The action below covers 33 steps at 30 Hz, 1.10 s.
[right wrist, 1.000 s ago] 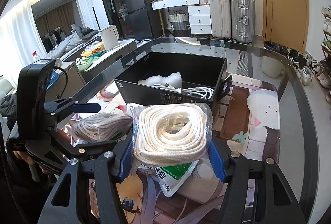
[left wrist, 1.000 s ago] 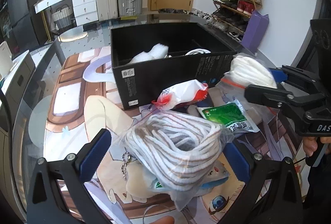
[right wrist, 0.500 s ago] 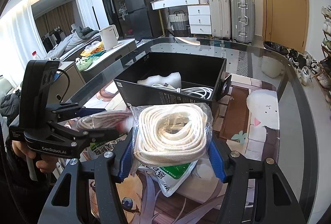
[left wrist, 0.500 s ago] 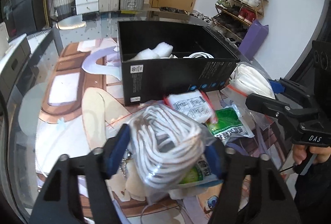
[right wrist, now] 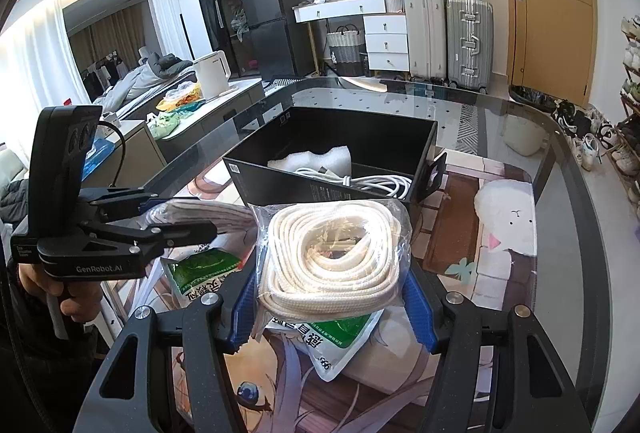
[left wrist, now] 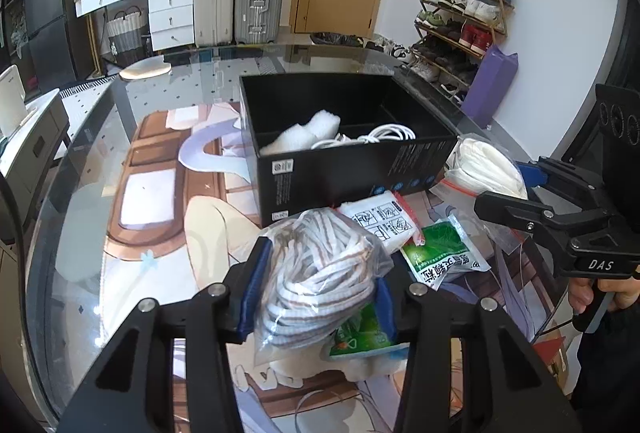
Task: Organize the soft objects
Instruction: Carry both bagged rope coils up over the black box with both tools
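Both claws clamped on bagged rope, short of the box.
My left gripper [left wrist: 318,297] pinches the clear bag of brown-striped white rope [left wrist: 320,273], my right gripper [right wrist: 332,303] the clear bag of cream rope [right wrist: 334,253]; slippery plastic could slide free before reaching the black cardboard box [left wrist: 344,169].

left claw [right wrist: 200,229] body: "GenRobot.AI" | right claw [left wrist: 516,189] body: "DAS" | green packet [right wrist: 336,337] — "66" (other print unreadable)

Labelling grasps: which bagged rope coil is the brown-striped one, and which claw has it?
The left claw grips the brown-striped white rope coil in a clear bag; the right claw holds the plain cream coil.
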Available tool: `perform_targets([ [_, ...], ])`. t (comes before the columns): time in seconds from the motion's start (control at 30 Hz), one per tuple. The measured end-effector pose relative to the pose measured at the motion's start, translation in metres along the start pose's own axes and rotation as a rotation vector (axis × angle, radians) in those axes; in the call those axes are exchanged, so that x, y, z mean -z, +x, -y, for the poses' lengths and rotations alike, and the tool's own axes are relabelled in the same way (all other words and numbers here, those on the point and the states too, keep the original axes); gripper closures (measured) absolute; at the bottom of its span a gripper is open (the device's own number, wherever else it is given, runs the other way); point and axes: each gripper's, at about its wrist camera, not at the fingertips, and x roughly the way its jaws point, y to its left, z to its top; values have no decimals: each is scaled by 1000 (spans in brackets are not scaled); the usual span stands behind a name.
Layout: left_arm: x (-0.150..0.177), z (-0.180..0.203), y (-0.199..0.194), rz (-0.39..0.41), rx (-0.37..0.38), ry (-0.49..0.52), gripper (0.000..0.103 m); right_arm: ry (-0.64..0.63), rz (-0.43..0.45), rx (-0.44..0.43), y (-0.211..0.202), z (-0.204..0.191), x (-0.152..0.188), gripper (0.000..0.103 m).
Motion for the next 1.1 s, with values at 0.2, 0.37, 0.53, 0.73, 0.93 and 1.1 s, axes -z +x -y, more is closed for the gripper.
perform_targets([
  [0.2, -6, -2, -18, 66, -5, 4, 58, -5, 25, 3, -7, -2, -1, 40],
  [0.37, -13, 0, -33, 135, 7, 16, 58, -10, 57, 10, -16, -4, -4, 40],
  [0.53, -22, 0, -41, 184, 5, 27, 59, -8, 78, 25, -19, -5, -7, 40],
  [0.73, -35, 3, -40, 210, 7, 44, 62, -2, 90, 38, -18, -4, -12, 40],
  [0.93, -31, -2, -30, 191, 5, 33, 65, 9, 90, 36, -18, -3, -12, 40],
  [1.1, -32, 1, -42, 219, 19, 32, 65, 14, 99, 36, -19, -1, -13, 40],
])
